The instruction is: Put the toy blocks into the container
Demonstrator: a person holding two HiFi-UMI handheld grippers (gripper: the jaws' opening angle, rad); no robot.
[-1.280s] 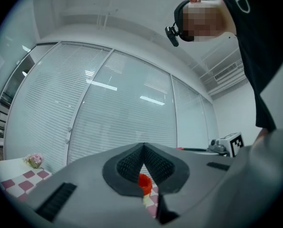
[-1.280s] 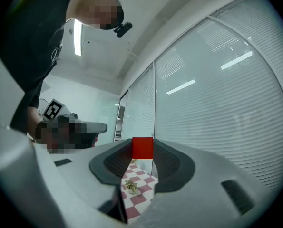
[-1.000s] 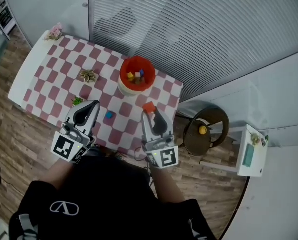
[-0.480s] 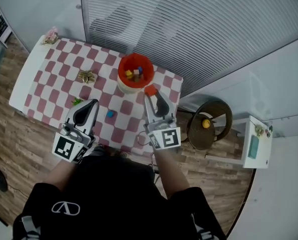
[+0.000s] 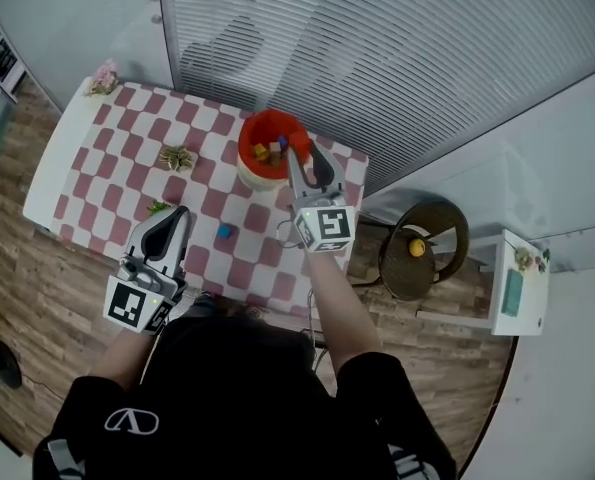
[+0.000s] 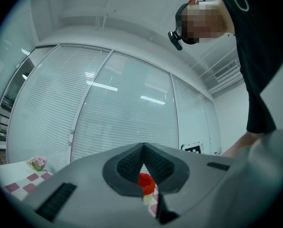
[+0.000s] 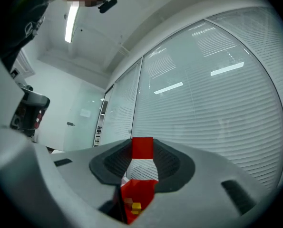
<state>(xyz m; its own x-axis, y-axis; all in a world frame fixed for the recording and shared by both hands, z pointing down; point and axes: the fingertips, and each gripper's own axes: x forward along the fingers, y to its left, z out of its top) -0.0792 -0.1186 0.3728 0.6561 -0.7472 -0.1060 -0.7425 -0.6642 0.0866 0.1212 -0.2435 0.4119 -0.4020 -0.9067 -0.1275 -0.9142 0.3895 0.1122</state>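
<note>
Now over container (image 5: 250, 134): right gripper (image 5: 289, 149) with red block (image 7: 142, 148)

Bright, cool, even light all round. No hard shadows on the checked table (image 5: 117, 168), only a soft grey one thrown far up the blinds (image 5: 227, 48). In the right gripper view a ceiling strip light (image 7: 71, 19) glares at upper left, and pale bars mirror in the glass wall (image 7: 217, 80). Both gripper views bulge fisheye-style, corners black, straight frames bowed — left gripper (image 6: 143, 148) and right gripper (image 7: 142, 151) loom soft, out of focus. Head view is sharp, bending slightly at the edges.
</note>
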